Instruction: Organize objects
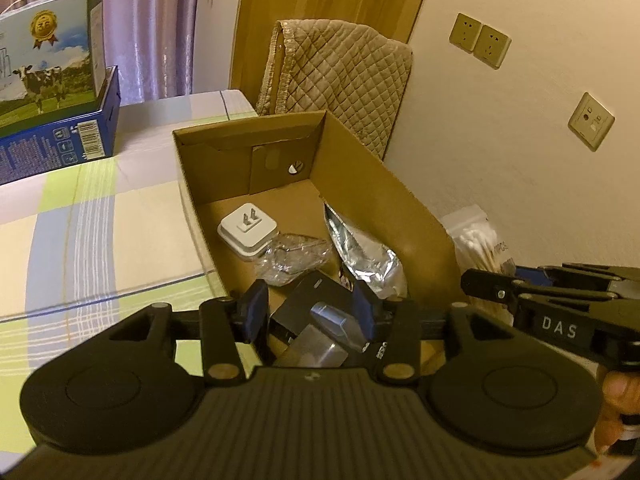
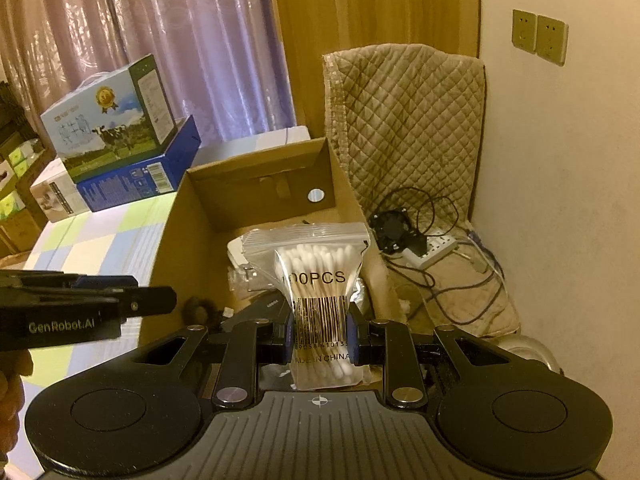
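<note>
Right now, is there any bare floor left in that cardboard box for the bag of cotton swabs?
Yes. The cardboard box has bare floor at its far end, between the white plug adapter and the back wall. The near end is crowded: clear plastic wrap, silver foil pouch, dark box.

Left tongs (image 1: 308, 312), right tongs (image 2: 320, 334): black frames, blue pads, brass-coloured rivets, ribbed grey housings (white lettering on sides).

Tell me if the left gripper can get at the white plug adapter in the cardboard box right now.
Probably yes. The left gripper stands open over the cardboard box, whose top is open. The white plug adapter lies uncovered on the floor ahead; only a clear plastic bag sits beside it.
</note>
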Demonstrator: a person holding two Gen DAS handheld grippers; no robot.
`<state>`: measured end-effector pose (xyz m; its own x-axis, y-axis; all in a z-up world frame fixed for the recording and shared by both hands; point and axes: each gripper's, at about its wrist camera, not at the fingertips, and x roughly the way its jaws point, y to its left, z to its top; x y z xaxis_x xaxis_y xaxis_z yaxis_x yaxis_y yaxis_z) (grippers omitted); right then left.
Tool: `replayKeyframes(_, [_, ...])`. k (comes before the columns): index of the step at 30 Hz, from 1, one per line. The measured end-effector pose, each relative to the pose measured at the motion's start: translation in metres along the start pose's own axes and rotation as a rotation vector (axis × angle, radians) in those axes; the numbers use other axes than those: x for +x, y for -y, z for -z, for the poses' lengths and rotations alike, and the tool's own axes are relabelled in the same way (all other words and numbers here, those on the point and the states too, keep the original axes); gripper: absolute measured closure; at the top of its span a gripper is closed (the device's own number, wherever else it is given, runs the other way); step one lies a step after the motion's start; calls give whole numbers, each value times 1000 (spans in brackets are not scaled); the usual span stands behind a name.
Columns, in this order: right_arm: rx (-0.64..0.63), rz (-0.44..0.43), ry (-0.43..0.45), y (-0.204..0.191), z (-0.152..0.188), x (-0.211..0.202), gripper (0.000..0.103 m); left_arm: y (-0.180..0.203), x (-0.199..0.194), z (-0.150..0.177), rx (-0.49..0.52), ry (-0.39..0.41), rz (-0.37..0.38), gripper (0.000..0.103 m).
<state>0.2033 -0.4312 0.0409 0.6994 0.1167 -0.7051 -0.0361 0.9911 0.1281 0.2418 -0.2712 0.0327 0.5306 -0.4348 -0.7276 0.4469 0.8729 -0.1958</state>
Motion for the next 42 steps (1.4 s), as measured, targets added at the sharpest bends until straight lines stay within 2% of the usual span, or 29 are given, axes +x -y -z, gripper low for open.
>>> replayKeyframes(8, [-8, -19, 13, -9, -3, -7, 81, 1, -13, 8, 2, -1, -11, 53])
replayKeyframes(18, [-7, -34, 13, -13, -7, -5, 81, -2, -20, 13, 4, 1, -17, 47])
replayKeyframes(24, [26, -80, 28, -15, -16, 4, 81, -13, -29, 16, -4, 13, -28, 42])
replayKeyframes(25, [27, -100, 37, -14, -18, 6, 80, -16, -30, 17, -8, 14, -33, 42])
replayKeyframes(27, [44, -130, 52, -12, -20, 11, 66, -23, -33, 19, -24, 13, -44, 42])
replayKeyframes(28, [65, -140, 62, -10, -20, 11, 49, -26, -33, 20, -29, 11, -50, 42])
replayKeyframes(29, [83, -150, 72, -8, -21, 11, 38, -29, -35, 21, -34, 11, -55, 42])
replayKeyframes(36, [170, -160, 70, 6, -8, -10, 36, -41, -49, 37, -70, 15, -62, 29])
replayKeyframes(42, [154, -143, 30, 2, 18, -44, 36, -33, -73, 57, -76, 50, -67, 8])
